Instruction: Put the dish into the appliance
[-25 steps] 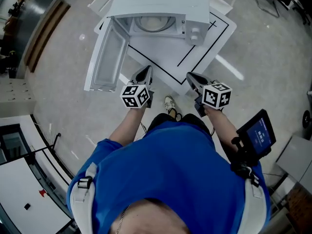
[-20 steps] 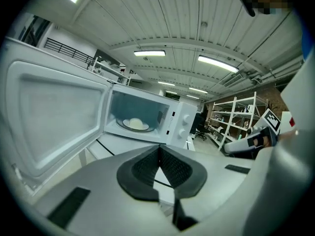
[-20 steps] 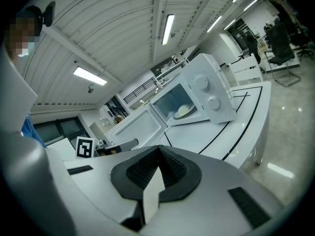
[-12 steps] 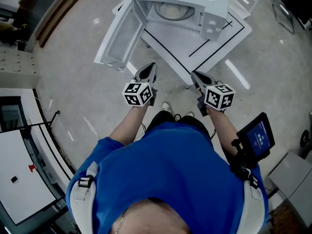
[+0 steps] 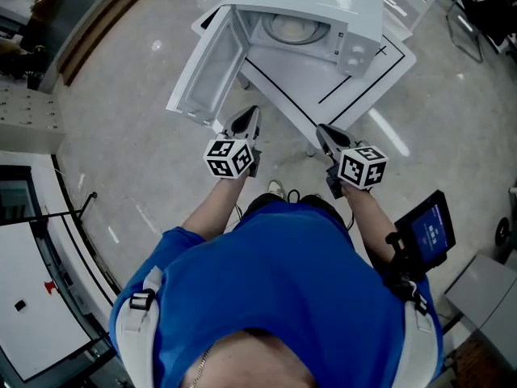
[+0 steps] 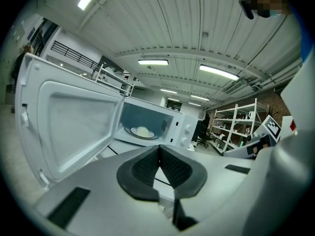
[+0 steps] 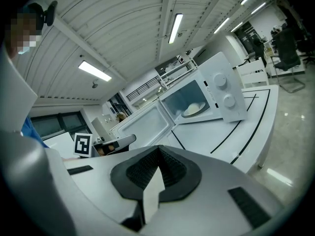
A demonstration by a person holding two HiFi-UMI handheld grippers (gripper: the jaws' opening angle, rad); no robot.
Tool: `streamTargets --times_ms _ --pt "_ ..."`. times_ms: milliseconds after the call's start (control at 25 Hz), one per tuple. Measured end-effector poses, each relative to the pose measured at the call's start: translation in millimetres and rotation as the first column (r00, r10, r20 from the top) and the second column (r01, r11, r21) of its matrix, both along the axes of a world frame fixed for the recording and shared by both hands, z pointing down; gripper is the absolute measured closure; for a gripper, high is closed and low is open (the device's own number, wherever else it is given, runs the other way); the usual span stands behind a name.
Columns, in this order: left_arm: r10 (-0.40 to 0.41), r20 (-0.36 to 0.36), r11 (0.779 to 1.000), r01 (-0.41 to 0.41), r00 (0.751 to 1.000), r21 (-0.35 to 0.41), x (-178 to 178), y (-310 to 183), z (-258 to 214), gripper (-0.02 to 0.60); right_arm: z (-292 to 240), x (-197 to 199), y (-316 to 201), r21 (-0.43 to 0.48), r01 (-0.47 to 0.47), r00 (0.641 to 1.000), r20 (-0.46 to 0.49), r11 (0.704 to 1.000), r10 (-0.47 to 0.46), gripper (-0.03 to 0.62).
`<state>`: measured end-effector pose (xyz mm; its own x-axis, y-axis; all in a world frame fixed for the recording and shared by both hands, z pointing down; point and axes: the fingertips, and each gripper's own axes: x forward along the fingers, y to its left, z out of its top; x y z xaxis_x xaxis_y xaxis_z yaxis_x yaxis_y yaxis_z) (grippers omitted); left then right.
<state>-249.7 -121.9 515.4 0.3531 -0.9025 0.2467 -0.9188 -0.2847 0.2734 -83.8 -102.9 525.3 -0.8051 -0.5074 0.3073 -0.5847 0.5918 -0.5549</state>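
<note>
The door (image 5: pixel 206 67) of the microwave (image 5: pixel 323 2) stands open. Left gripper (image 5: pixel 245 122) hovers before the microwave, fingers closed, empty. The dish (image 5: pixel 296 29) sits inside (placement apparently complete). Right gripper (image 5: pixel 326 134): likewise closed, empty. Door closure probably remains.

I am in a lab or workshop hall, not a home. The microwave (image 5: pixel 307 14) sits on a white table (image 5: pixel 355 75) marked with black lines. A ribbed metal ceiling (image 6: pixel 162 28) with strip lights (image 6: pixel 219 73) runs above it, open metal shelves (image 6: pixel 238 124) stand beyond it, and the floor (image 5: pixel 121 128) below is polished grey.
</note>
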Motion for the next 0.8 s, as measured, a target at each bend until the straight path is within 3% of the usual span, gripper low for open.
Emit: streamTargets --times_ms 240,440,800 --pt "-0.059 0.010 0.998 0.059 0.998 0.003 -31.0 9.7 1.4 0.574 -5.7 -19.8 1.7 0.006 0.030 1.000 -0.003 1.000 -0.030 0.592" --pt "-0.157 0.036 0.987 0.157 0.987 0.016 -81.0 23.7 4.5 0.574 -2.0 -50.4 3.0 0.007 0.080 0.997 -0.008 0.997 -0.080 0.592" --pt "-0.289 0.177 0.957 0.281 0.941 0.072 -183.5 62.9 2.2 0.574 -0.4 -112.9 13.7 0.008 0.185 0.983 -0.013 0.983 -0.185 0.592"
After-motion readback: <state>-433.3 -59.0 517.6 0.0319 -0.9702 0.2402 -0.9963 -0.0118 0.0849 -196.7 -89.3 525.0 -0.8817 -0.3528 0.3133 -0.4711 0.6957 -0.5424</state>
